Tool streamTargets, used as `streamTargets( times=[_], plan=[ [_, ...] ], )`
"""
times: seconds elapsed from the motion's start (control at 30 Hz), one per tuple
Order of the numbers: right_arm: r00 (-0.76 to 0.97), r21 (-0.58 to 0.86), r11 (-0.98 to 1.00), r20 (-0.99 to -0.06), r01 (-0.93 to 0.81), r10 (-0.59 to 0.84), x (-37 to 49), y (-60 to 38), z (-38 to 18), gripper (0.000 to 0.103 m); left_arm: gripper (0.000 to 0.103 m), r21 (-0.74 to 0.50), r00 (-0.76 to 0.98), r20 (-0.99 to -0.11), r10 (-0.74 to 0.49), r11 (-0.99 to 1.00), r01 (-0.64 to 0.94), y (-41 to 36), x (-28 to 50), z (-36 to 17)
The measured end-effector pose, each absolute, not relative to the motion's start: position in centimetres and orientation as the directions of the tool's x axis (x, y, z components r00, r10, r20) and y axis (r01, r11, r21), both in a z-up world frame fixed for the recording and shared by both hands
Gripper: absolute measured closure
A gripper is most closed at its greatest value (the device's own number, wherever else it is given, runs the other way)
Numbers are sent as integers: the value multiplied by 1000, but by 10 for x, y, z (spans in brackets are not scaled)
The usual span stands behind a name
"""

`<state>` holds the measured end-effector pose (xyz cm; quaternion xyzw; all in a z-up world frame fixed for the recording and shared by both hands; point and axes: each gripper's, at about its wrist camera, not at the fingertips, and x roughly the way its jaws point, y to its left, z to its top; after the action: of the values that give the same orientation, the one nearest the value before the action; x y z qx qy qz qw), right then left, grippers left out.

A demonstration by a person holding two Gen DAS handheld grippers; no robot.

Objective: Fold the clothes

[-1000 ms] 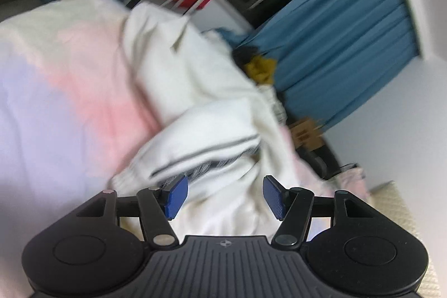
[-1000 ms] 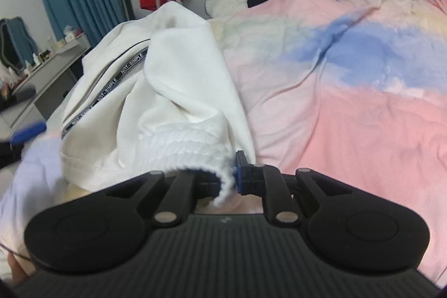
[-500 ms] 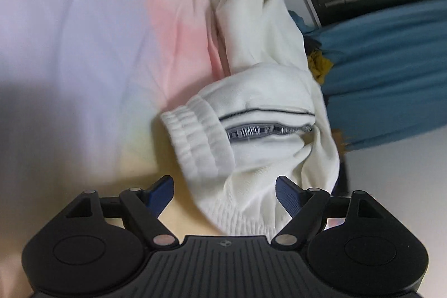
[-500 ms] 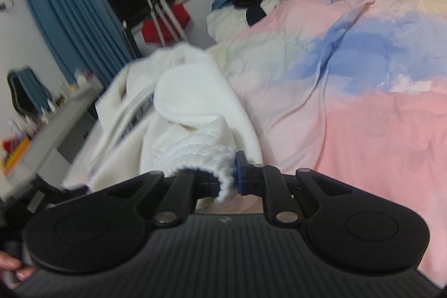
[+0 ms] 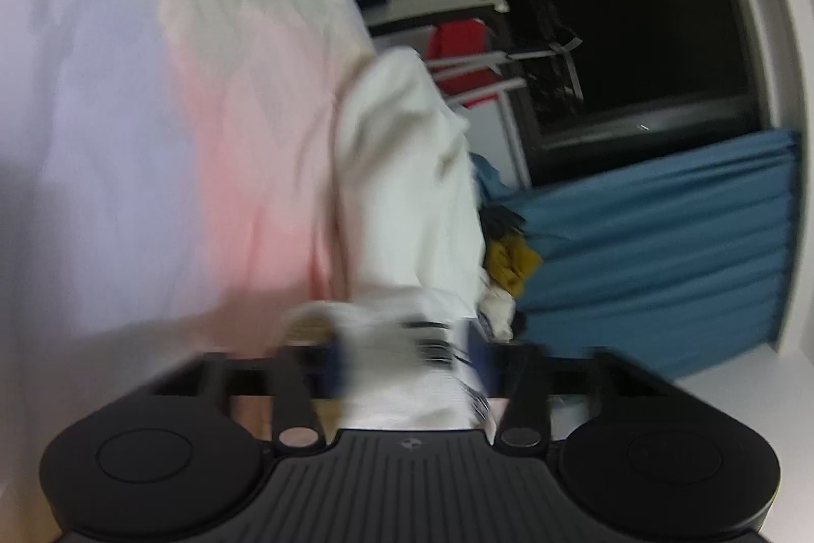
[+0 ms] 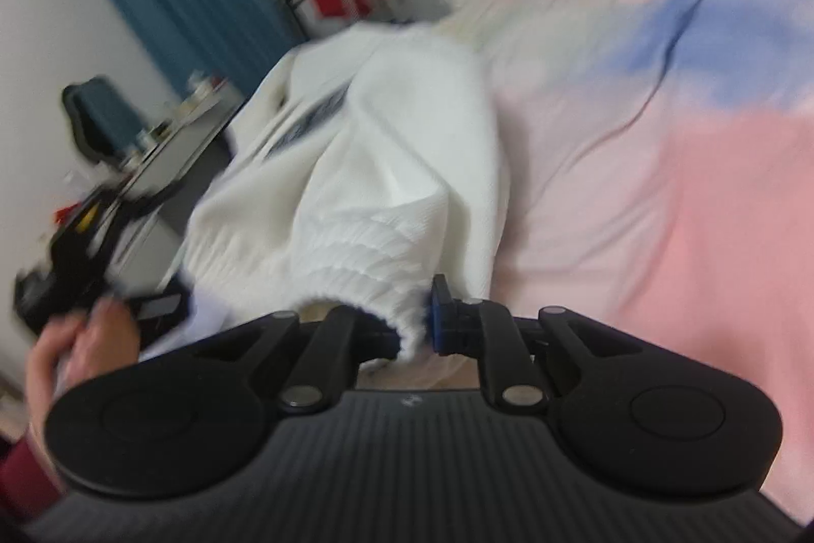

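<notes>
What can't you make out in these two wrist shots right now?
- Left wrist view: motion blur hides whether the left hand-held gripper has shut on the white garment.
- Right wrist view: lettering on the garment's dark band, smeared.
- Desk clutter, blurred and small.

a bed spread with a pink, blue and cream duvet [image 6: 687, 197] fills the room; teal curtains [image 5: 651, 248] flank a dark window [image 5: 636, 49], with white walls [image 6: 66, 49] and a cluttered desk [image 6: 168, 146] alongside
</notes>
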<state>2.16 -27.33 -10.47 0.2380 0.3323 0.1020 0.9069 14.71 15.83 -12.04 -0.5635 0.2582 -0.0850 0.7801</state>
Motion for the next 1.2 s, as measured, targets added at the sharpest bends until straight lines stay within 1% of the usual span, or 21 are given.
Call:
streamTargets(
  times=[0.1,0.17,0.27,0.37,0.47,0.53,0.6,0.7,0.83,0.87,0.93,1.0,1.07,1.13,1.17,1.2],
  plan=[
    [752,458,887,-562,-64,345,19,-250,-104,91,84,-920,858,-310,-409,358,-161,174,161,-102],
    [747,465,880,-552,-94,371,16,-236,-98,92,89,-888,873,-299,-386,447,-107,182,164,-72],
    [739,458,871,-524,-175,424,10,-207,-83,92,92,-806,893,-262,-366,592,6,197,161,-10],
    [721,480,839,-482,-258,498,11,-167,-71,92,92,-713,920,-240,-309,699,49,220,158,49],
    [666,524,775,-441,-353,601,22,-114,-64,92,92,-598,948,-243,-204,801,20,250,158,102],
    [624,532,734,-416,-422,661,26,-77,-64,92,92,-534,952,-276,-131,844,-39,273,161,116],
    [585,529,696,-396,-486,708,28,-42,-65,92,91,-485,942,-328,-73,868,-101,296,166,113],
    [528,512,679,-429,-526,733,35,-9,-80,92,90,-418,914,-405,-3,890,-183,327,172,91],
    [467,490,693,-514,-528,720,50,14,-111,92,90,-434,854,-519,38,849,-301,362,183,20],
    [456,496,691,-521,-526,722,52,13,-117,91,90,-439,838,-544,41,837,-326,369,186,3],
    [451,500,684,-517,-530,728,49,8,-121,91,88,-444,836,-547,39,833,-329,374,174,-2],
    [459,495,684,-509,-536,728,44,1,-120,88,87,-449,836,-547,36,830,-330,378,162,-5],
    [470,489,691,-508,-533,722,40,-4,-117,84,83,-454,836,-548,33,827,-330,383,149,-9],
    [487,472,708,-516,-524,705,37,-12,-114,79,73,-459,836,-548,31,825,-331,388,137,-13],
    [499,457,723,-525,-519,690,34,-17,-112,72,53,-461,836,-548,29,823,-331,390,131,-15],
    [511,444,736,-531,-512,676,30,-22,-112,63,40,-450,836,-547,46,826,-339,389,121,-12]
  ],
)
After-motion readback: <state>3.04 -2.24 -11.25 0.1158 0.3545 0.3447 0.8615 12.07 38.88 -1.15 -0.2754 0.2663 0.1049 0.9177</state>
